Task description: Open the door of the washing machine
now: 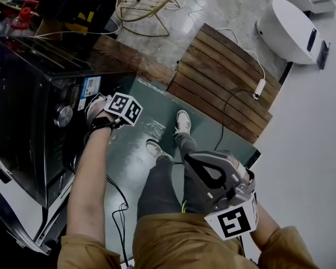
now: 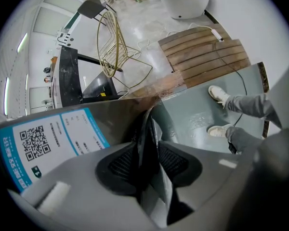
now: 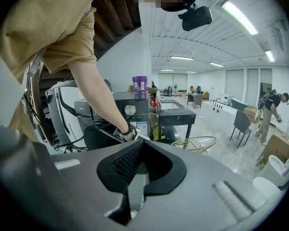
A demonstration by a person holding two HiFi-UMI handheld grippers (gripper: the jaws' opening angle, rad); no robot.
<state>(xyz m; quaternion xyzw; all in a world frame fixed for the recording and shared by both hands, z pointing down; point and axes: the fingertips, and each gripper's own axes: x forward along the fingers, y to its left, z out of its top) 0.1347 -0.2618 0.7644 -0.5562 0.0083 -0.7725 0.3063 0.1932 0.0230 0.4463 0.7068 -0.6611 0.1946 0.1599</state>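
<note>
At the front of the machine [image 1: 28, 128], on the person's left, the left gripper [image 2: 147, 150] has its jaws narrow and pressed on a thin edge, which I take for the rim of the door [image 2: 146, 120]. The label [image 2: 53, 138] with the square code is just beside the grip. In the head view the knob [image 1: 63, 115] is near the hand [image 1: 98, 115]. The right gripper [image 3: 142, 148] hangs well apart from the machine, close to the person's body. Its jaws are almost together and nothing is between them.

To my judgement, the step in hand is the grip itself: the door is caught, and the pull is not yet begun or only beginning. Whether the door is already off its seat I cannot tell, because the hand and the dark front hide the gap.

The next move calls for a pull toward the person, along a curve around the hinge and not in a straight line, with the grip kept firm. The edge is thin and looks smooth, so the pads may slide off if the pull is sudden or if the gripper tilts. A latch could also resist at first; then a short, steady tug is better than a hard one. The right gripper has no work here and may wait aside.
</note>
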